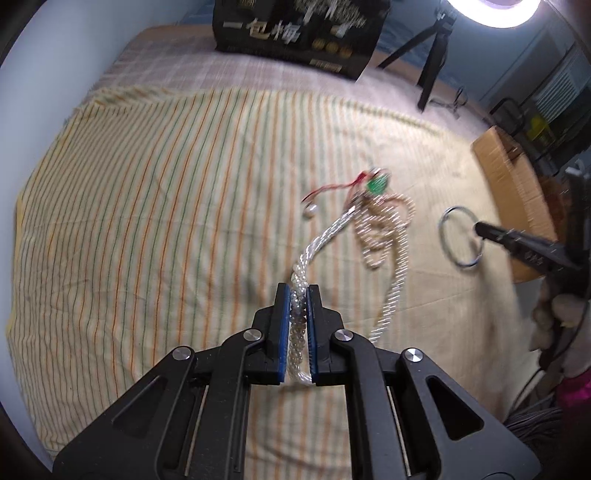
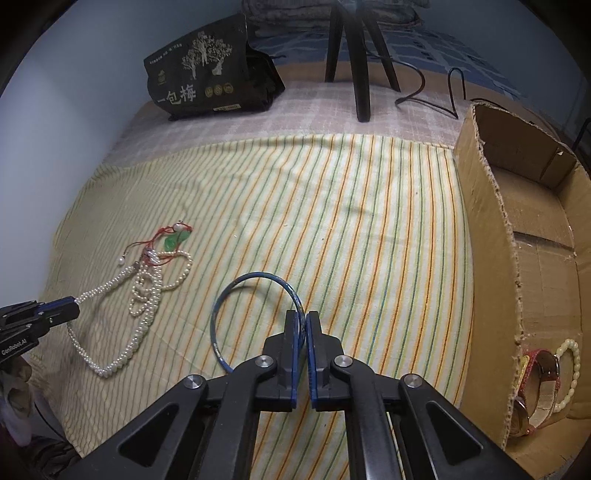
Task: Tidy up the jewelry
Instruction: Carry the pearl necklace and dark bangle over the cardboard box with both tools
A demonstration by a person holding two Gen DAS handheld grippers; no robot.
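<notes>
Left wrist view: left gripper [image 1: 298, 295] fingers clamp pearl necklace [image 1: 391, 288].
Right gripper [image 2: 302, 325]: pinches blue bangle [image 2: 221, 314].
Advice: lift necklace slowly, untangling; carry bangle to cardboard box [image 2: 487, 206].

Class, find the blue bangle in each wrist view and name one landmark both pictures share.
Left wrist view: the blue bangle sits at right, pinched by the right hand-held gripper.
Right wrist view: bangle at lower centre, gripped on its right side.
Shared landmark: the black printed bag at the far edge.
</notes>
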